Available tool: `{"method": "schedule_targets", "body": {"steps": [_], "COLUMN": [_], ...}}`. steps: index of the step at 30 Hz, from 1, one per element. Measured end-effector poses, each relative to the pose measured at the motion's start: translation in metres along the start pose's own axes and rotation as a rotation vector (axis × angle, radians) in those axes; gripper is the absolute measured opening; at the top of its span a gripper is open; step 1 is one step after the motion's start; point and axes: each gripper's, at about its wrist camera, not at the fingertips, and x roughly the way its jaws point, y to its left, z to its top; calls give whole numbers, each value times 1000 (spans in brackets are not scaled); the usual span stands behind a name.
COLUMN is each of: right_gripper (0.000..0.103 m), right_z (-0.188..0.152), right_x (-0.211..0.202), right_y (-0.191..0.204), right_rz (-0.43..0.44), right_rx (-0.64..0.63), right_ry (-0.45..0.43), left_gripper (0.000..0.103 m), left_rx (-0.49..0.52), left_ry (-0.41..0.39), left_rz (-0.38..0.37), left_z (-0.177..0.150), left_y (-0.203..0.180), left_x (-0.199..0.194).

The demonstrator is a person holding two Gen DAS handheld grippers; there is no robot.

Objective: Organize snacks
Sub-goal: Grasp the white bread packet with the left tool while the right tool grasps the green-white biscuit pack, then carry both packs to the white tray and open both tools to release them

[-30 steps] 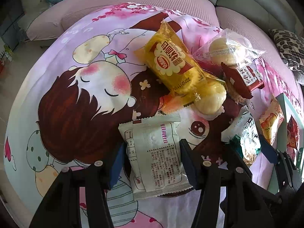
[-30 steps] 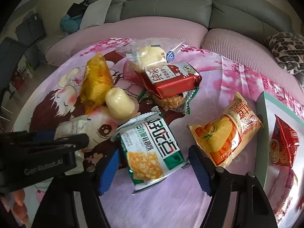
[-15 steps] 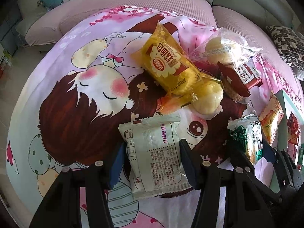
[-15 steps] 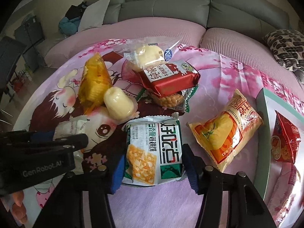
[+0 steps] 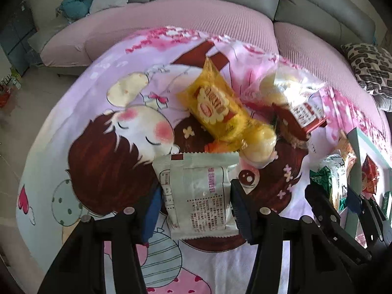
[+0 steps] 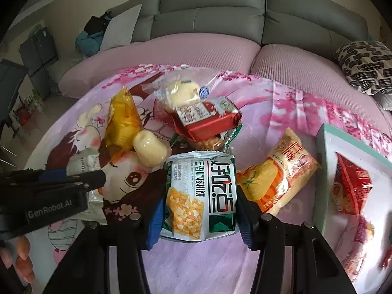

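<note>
My left gripper (image 5: 196, 208) holds a pale white snack packet (image 5: 198, 191), blue pads pressing both of its sides, jaws still closing. My right gripper (image 6: 199, 218) grips a green-and-white packet with a corn picture (image 6: 201, 191); its jaws are closing on it too. Both packets sit just above the cartoon-print cloth (image 5: 117, 147). Past them lies a pile: a yellow packet (image 5: 215, 105), a pale bun (image 5: 257, 142), a clear bag with a bun (image 5: 281, 88) and a red packet (image 5: 303, 117). In the right wrist view the left gripper (image 6: 61, 178) shows at the left.
An orange packet (image 6: 276, 174) lies right of my right gripper. A teal-rimmed white box (image 6: 323, 171) at the right edge holds a red packet (image 6: 350, 186). A grey sofa (image 6: 220, 19) and a patterned cushion (image 6: 365, 66) stand behind the pink seat.
The right jaws closed from wide apart onto the green-and-white packet and straightened it. Both grippers rose a little with their packets; the pile looks farther off.
</note>
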Motion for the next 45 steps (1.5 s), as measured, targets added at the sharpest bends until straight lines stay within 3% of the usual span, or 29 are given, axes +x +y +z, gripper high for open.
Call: {"method": "schedule_targets", "body": {"steps": [9,23,33,45], "right_gripper": [54,54,54,54], "right_z": [10,18,14,-10], "right_x": [-35,-78,-100,-128], "right_y": [-14,-55,-106,-186], "right_rz": [-3,-50,-88,-197], "right_rx": [48,152,282,453], "right_ry": [-78,-146,-171,-185], "left_gripper": [55,55,55,55], "left_rx": [21,50,171,331], "left_ry": [-87,-249,-315,-358], "left_rz": [11,-47,-107,-157], "left_z": [3,11,12,0], "left_y": [-8,-45,-110,-191], "left_x": [-32,-80,-103,-112]}}
